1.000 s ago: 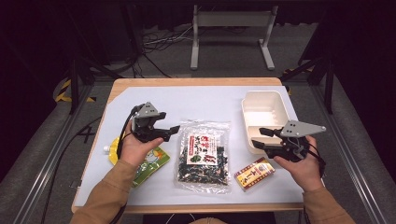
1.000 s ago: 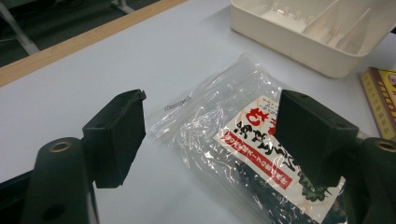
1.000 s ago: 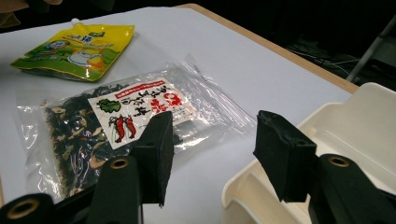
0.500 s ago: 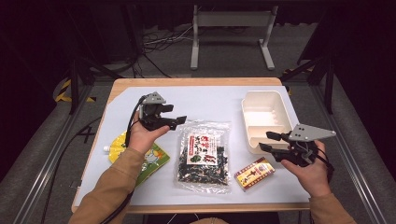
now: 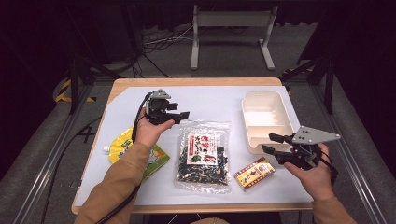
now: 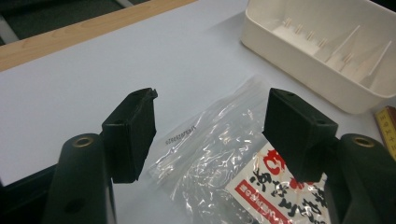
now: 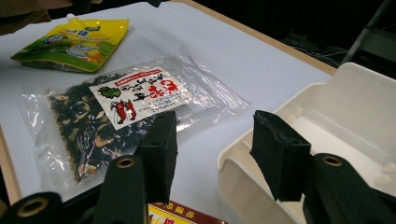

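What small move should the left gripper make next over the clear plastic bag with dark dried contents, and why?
Probably lower the left gripper onto the top edge of the clear plastic bag of dark dried contents. Its jaws have just been closing but hold nothing, and that transparent edge lies flat on the white table cover right beneath them.

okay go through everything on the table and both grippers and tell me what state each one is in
Left gripper: jaws open, just been closing, nothing between them, above the bag's clear top edge.
Right gripper: jaws open, empty, by the container's near rim.
Seaweed bag: sealed, lying flat.
White container: lidless, empty, upright.
Yellow pouch: lying flat, partly under the left forearm.
Small box: closed, lying flat.
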`<action>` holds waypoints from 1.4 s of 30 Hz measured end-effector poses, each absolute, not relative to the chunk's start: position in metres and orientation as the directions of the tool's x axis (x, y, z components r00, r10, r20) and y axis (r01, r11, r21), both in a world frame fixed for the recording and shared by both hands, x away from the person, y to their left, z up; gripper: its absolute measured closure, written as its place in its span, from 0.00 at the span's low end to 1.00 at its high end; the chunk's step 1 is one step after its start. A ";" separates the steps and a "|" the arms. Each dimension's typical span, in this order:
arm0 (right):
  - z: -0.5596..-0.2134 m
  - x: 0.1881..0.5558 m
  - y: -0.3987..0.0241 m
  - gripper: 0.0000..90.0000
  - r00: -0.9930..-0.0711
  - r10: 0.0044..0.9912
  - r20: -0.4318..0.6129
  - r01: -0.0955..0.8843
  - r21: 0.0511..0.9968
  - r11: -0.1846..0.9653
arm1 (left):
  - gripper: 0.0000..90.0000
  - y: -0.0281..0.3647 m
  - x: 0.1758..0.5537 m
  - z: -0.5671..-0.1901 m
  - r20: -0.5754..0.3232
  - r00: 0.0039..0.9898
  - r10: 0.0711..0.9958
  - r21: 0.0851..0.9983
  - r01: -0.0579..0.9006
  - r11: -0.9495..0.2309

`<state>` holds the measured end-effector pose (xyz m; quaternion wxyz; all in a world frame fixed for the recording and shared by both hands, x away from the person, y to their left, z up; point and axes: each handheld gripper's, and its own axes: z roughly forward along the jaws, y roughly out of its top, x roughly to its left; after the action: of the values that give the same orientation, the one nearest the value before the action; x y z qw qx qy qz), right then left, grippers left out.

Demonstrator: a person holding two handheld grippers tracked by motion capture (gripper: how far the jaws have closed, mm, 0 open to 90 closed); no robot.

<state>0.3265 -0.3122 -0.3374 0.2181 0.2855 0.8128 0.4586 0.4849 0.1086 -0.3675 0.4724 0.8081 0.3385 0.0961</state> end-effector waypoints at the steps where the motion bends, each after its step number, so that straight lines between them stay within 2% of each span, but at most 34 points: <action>1: -0.337 0.326 -0.312 0.56 -0.743 0.663 -0.094 0.263 0.870 0.417 | 0.39 0.108 0.488 -0.371 -0.170 0.757 0.631 0.833 0.453 -0.319; 16: -0.341 0.330 -0.308 0.54 -0.753 0.652 -0.091 0.263 0.866 0.425 | 0.42 0.104 0.517 -0.412 -0.218 0.712 0.668 0.771 0.545 -0.330; 23: -0.344 0.332 -0.307 0.54 -0.758 0.647 -0.086 0.268 0.863 0.429 | 0.46 0.104 0.526 -0.428 -0.286 0.703 0.651 0.737 0.596 -0.319; 37: -0.348 0.333 -0.304 0.52 -0.764 0.640 -0.081 0.276 0.856 0.438 | 0.46 0.104 0.536 -0.444 -0.341 0.693 0.635 0.710 0.633 -0.309; 40: -0.348 0.333 -0.304 0.51 -0.764 0.640 -0.080 0.277 0.856 0.438 | 0.49 0.103 0.536 -0.447 -0.362 0.690 0.627 0.698 0.646 -0.308; 42: -0.349 0.333 -0.304 0.51 -0.764 0.640 -0.080 0.277 0.855 0.438 | 0.55 0.103 0.536 -0.447 -0.367 0.696 0.618 0.699 0.644 -0.310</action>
<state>0.3326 -0.3042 -0.3485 0.2010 0.2784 0.8238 0.4510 0.5362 0.1030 -0.4473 0.4393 0.8092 0.3899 -0.0152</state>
